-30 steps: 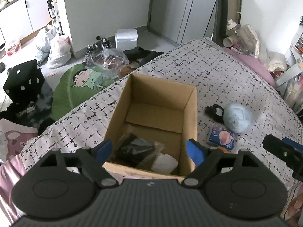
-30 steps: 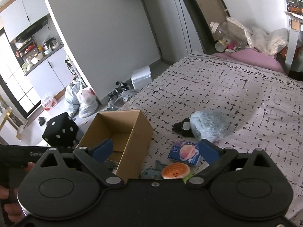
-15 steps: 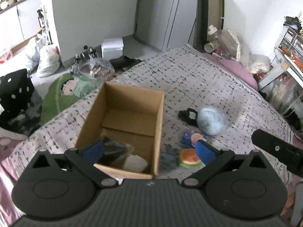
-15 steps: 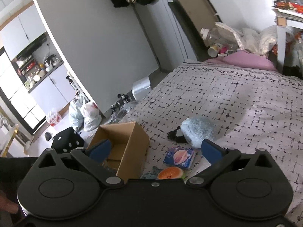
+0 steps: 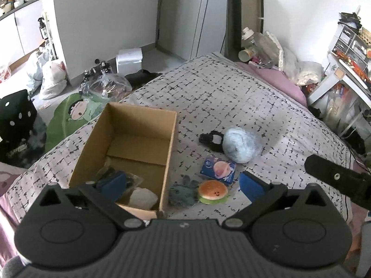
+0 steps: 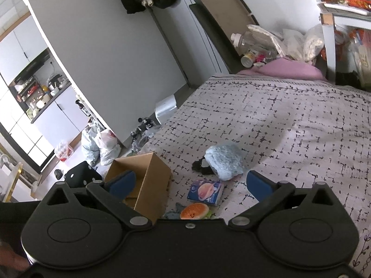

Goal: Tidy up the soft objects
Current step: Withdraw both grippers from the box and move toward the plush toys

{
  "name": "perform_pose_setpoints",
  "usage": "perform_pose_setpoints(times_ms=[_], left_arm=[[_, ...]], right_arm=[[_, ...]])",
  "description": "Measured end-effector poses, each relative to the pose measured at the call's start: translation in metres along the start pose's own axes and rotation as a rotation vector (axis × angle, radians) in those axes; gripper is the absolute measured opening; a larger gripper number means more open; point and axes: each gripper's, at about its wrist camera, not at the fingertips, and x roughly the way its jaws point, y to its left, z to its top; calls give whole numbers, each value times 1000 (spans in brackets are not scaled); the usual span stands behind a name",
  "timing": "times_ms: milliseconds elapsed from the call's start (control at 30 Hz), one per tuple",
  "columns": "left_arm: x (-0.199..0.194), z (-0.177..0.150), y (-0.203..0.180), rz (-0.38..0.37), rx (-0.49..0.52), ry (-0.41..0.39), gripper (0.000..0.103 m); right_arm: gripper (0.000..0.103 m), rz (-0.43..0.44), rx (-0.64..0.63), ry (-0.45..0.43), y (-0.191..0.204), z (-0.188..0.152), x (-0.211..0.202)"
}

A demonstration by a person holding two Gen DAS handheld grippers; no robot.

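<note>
An open cardboard box [image 5: 172, 125] stands on the patterned bed, with a black bagged item [image 5: 132, 179] and a white soft lump [image 5: 142, 198] inside. To its right lie a grey plush [image 5: 182, 193], a burger squishy [image 5: 212, 191], a blue planet-print packet [image 5: 218, 169], a pale blue fluffy ball [image 5: 241, 147] and a black scrunchie [image 5: 207, 139]. My left gripper [image 5: 182, 185] hovers open and wide above the box's right wall and the grey plush, holding nothing. My right gripper [image 6: 190, 184] is open and empty above the packet [image 6: 205, 191] and burger [image 6: 194, 210].
The bed [image 5: 231, 97] falls off at the left to a floor crowded with bags, a green cartoon cushion [image 5: 69, 118] and a black dotted cube [image 5: 17, 115]. A pink pillow, bottles and bags line the headboard end. Shelves stand at the far right.
My left gripper has shifted right from over the box toward the loose toys, and its jaws have widened. The right gripper has drawn back, so the toys look smaller.
</note>
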Motion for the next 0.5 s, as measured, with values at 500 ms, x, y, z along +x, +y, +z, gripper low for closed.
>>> perform_pose_setpoints(times_ms=[500], left_arm=[[12,-1,-32,-30,32,-24,103]], right_arm=[[103,-26,106,22,-34,4,2]])
